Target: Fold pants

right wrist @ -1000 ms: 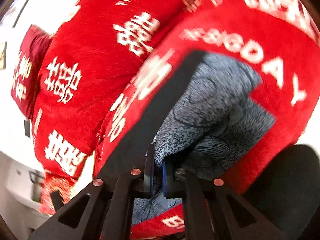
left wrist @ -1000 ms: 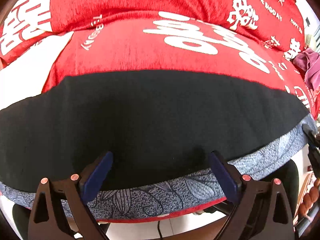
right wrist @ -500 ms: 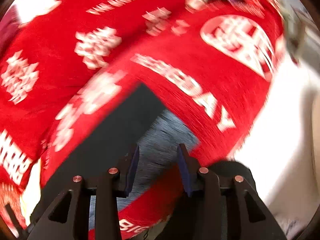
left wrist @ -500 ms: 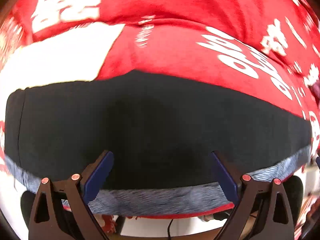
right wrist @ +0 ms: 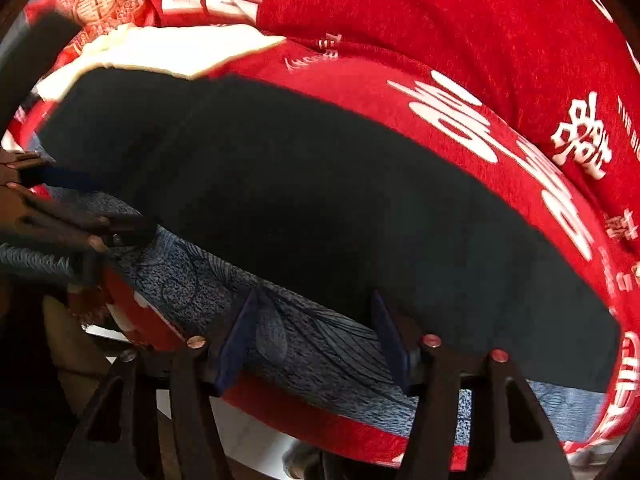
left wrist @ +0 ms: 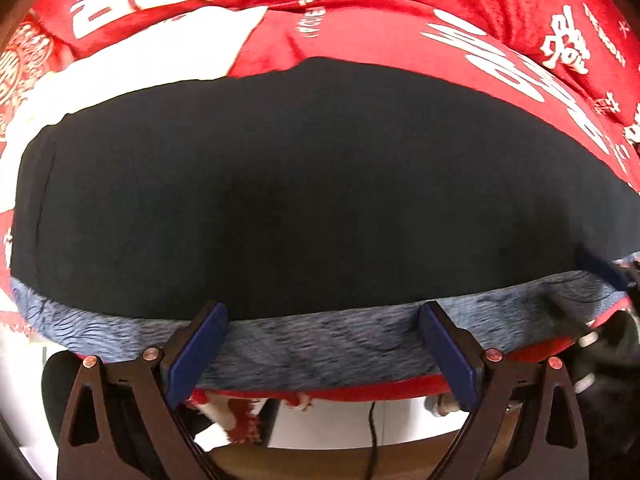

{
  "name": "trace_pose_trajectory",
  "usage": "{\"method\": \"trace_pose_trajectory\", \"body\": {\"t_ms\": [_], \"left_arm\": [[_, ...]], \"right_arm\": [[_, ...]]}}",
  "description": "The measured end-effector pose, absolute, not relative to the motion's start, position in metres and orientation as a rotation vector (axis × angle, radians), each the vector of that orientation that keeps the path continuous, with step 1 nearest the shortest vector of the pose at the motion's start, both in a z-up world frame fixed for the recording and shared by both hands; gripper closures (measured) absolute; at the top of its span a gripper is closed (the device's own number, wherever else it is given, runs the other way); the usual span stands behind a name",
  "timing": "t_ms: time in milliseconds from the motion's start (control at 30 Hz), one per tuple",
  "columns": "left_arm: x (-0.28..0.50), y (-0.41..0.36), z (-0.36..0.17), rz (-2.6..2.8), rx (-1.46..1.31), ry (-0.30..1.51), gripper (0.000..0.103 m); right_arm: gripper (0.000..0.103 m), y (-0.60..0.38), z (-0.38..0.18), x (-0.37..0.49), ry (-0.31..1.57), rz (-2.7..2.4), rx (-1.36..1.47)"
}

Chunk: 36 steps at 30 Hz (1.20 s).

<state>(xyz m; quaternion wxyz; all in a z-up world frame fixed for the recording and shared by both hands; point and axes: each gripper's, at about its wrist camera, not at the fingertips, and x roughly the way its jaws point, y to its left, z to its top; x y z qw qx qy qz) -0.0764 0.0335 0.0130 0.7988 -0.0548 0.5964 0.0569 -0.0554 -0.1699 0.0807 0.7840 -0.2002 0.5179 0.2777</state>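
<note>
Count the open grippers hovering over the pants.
2. The left gripper is open over the black pants' blue patterned near edge; the right gripper is open farther along it.

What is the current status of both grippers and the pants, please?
Left gripper open, right gripper open, neither holding cloth. Black pants flat on red blanket, grey patterned lining showing along near edge. Nothing in the way.

Matt black cloth pants (left wrist: 304, 184), lined along the near edge in grey-blue leaf-print fabric, lie on a plush red bedspread (left wrist: 400, 8) with white lettering; both grippers show matt black plastic frames, copper-coloured rivets and smooth blue pads (left wrist: 196, 350).
</note>
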Motion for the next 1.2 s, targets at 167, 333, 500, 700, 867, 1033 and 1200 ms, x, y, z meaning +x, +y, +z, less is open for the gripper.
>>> {"method": "trace_pose_trajectory", "body": {"t_ms": [167,333,500,700,867,1033,1200], "left_arm": [[-0.087,0.052,0.015,0.149,-0.157,1.285,0.006],[-0.073,0.038,0.044,0.07,-0.182,1.193,0.006],[-0.037,0.016,0.039,0.05,-0.193,1.183,0.006],[-0.036,0.007,0.017,0.071,-0.154,1.252,0.006],[-0.037,-0.009,0.03,0.038,-0.11,1.225,0.006],[-0.01,-0.046,0.048,-0.046,-0.024,1.162,0.006],[0.026,-0.05,0.052,-0.038,-0.095,1.161,0.006]], "right_arm": [[0.025,-0.25,0.084,-0.036,1.203,0.363,-0.322],[0.025,-0.294,0.108,-0.02,1.205,0.275,-0.171],[0.025,-0.249,0.13,0.02,1.089,0.514,0.016],[0.045,-0.24,0.074,0.057,1.22,0.607,0.15],[0.045,-0.309,0.087,0.042,1.193,0.361,-0.02],[0.041,-0.336,0.107,0.03,1.155,0.249,-0.14],[0.023,-0.262,0.116,0.039,1.018,0.331,-0.282]]}}
